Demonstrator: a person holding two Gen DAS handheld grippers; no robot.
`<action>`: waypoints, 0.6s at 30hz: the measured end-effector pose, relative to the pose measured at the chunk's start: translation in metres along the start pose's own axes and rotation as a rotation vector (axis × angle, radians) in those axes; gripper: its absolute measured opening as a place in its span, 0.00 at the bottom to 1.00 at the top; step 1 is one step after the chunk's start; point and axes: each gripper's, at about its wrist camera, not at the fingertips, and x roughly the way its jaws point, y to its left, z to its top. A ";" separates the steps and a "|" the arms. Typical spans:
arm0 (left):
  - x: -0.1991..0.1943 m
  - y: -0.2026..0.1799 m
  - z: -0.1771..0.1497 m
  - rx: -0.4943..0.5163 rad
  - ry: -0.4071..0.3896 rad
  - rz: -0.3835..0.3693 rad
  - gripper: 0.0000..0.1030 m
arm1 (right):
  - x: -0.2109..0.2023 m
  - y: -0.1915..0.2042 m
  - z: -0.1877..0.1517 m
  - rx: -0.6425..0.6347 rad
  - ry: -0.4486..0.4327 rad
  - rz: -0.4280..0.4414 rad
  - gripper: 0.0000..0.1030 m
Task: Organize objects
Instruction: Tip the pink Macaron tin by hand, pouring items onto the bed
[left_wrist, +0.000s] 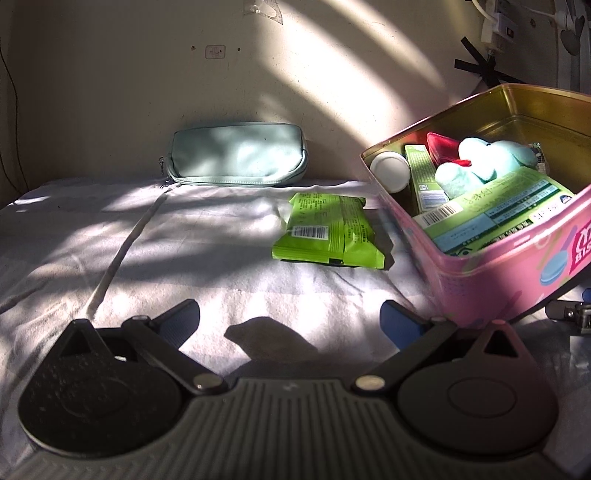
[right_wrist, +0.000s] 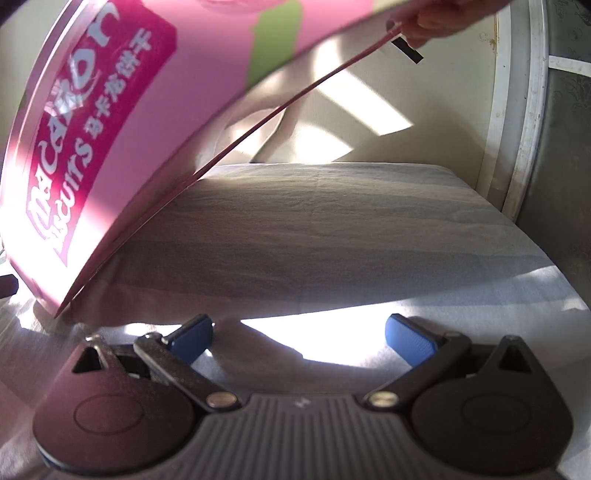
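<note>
A pink biscuit tin (left_wrist: 498, 273) stands tilted on the bed at the right, its open top facing me. Inside lie a white-lidded jar (left_wrist: 389, 168), a slim green box (left_wrist: 424, 177), a teal plush (left_wrist: 487, 158), something red (left_wrist: 443, 147) and a flat green box (left_wrist: 498, 210). A green packet (left_wrist: 328, 232) lies on the sheet left of the tin. My left gripper (left_wrist: 290, 317) is open and empty, short of the packet. My right gripper (right_wrist: 301, 328) is open and empty, low beside the raised tin (right_wrist: 110, 147). A hand (right_wrist: 436, 18) touches the tin's upper edge.
A teal zip pouch (left_wrist: 238, 155) leans against the wall at the back of the bed. The white sheet (left_wrist: 147, 240) stretches out to the left. A pillow (right_wrist: 332, 229) lies behind the tin, with a window frame (right_wrist: 528, 110) to its right.
</note>
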 end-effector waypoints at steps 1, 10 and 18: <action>0.000 0.000 0.000 0.000 0.001 -0.001 1.00 | 0.000 0.000 0.000 0.000 0.000 0.000 1.00; 0.003 -0.001 0.001 0.003 0.018 0.013 1.00 | 0.000 0.000 0.000 0.000 0.000 0.000 1.00; 0.009 -0.010 0.001 0.055 0.058 0.053 1.00 | 0.001 0.004 0.003 -0.003 0.000 0.000 1.00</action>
